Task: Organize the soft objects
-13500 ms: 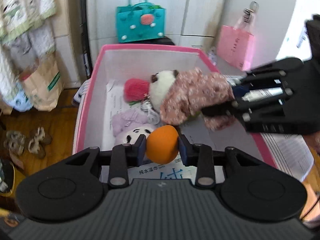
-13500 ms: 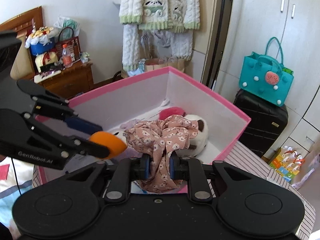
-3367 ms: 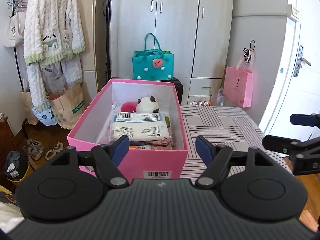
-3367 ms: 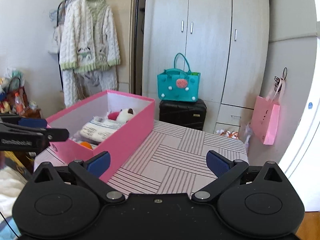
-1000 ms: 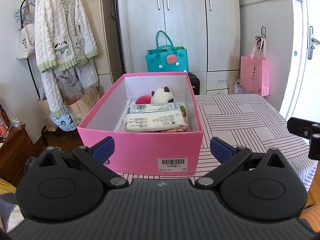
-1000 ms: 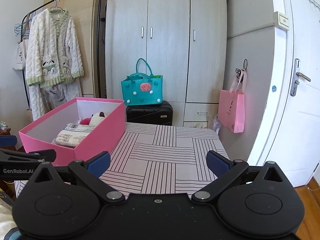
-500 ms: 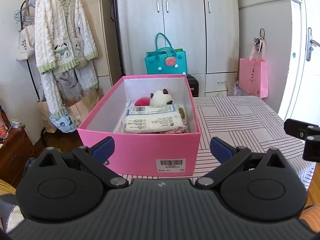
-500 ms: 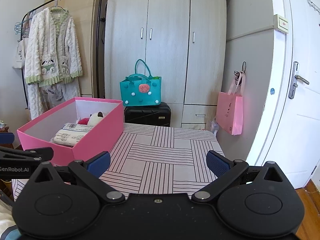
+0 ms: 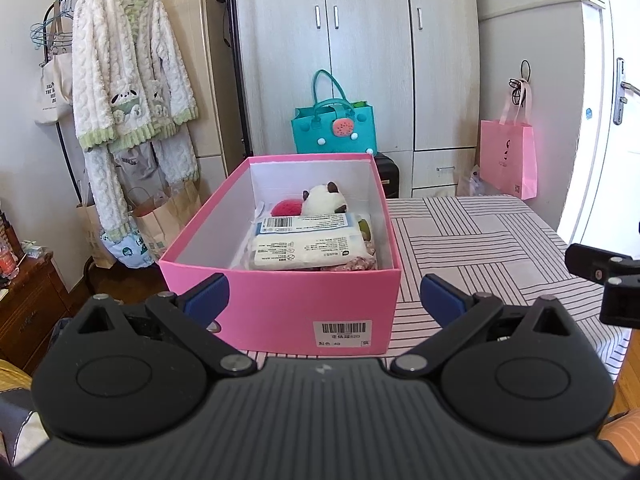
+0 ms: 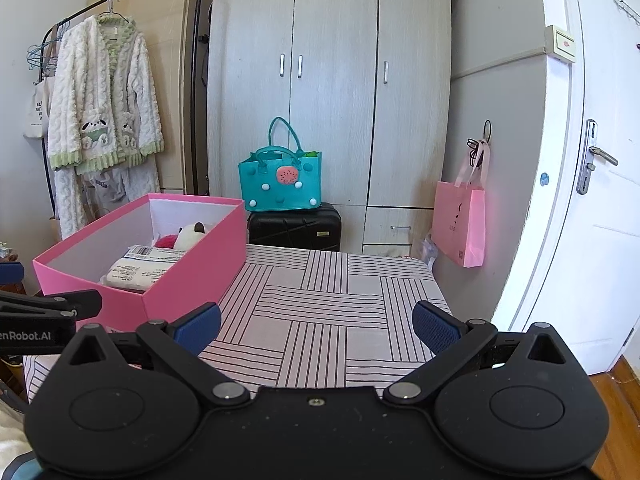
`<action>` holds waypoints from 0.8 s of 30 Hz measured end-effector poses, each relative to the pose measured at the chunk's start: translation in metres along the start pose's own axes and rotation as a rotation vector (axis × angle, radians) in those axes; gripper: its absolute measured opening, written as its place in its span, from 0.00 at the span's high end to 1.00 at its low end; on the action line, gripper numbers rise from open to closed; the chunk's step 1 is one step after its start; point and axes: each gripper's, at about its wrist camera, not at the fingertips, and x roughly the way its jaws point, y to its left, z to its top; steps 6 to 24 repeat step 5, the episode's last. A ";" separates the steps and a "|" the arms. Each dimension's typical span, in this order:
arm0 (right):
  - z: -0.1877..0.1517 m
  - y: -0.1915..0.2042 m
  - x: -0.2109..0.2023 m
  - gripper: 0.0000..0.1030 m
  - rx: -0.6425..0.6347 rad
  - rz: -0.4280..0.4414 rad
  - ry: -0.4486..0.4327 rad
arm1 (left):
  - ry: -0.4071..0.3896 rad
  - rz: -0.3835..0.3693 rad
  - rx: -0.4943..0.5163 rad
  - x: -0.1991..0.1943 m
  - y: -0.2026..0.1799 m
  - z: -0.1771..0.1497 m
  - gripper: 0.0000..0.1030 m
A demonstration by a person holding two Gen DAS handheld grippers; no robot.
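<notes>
A pink box (image 9: 280, 300) stands on the striped table (image 9: 480, 232). Inside lie a white tissue pack (image 9: 308, 246), a white plush toy (image 9: 324, 198), a red fluffy ball (image 9: 286, 208) and floral cloth (image 9: 352, 264). My left gripper (image 9: 324, 300) is open and empty, held back in front of the box's near wall. My right gripper (image 10: 316, 326) is open and empty above the table (image 10: 320, 308), to the right of the box (image 10: 188, 276). The tissue pack (image 10: 140, 266) and plush toy (image 10: 190, 236) show there too.
A teal bag (image 10: 280, 180) sits on a black suitcase (image 10: 294, 226) behind the table. A pink paper bag (image 10: 460, 224) hangs at the right by a white door (image 10: 592, 200). A fluffy cardigan (image 9: 128, 88) hangs on a rack at the left. A wooden cabinet (image 9: 28, 300) stands at the far left.
Both grippers have stayed open and empty and drifted back only slightly. The box and its contents have not moved.
</notes>
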 end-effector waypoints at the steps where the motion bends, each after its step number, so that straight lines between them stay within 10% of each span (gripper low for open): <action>1: 0.000 0.000 0.000 0.00 0.001 0.001 0.001 | 0.001 0.002 0.000 0.000 0.000 0.000 0.00; 24: -0.001 0.000 0.002 0.00 0.001 0.005 0.011 | 0.023 -0.009 -0.014 0.001 0.001 0.001 0.00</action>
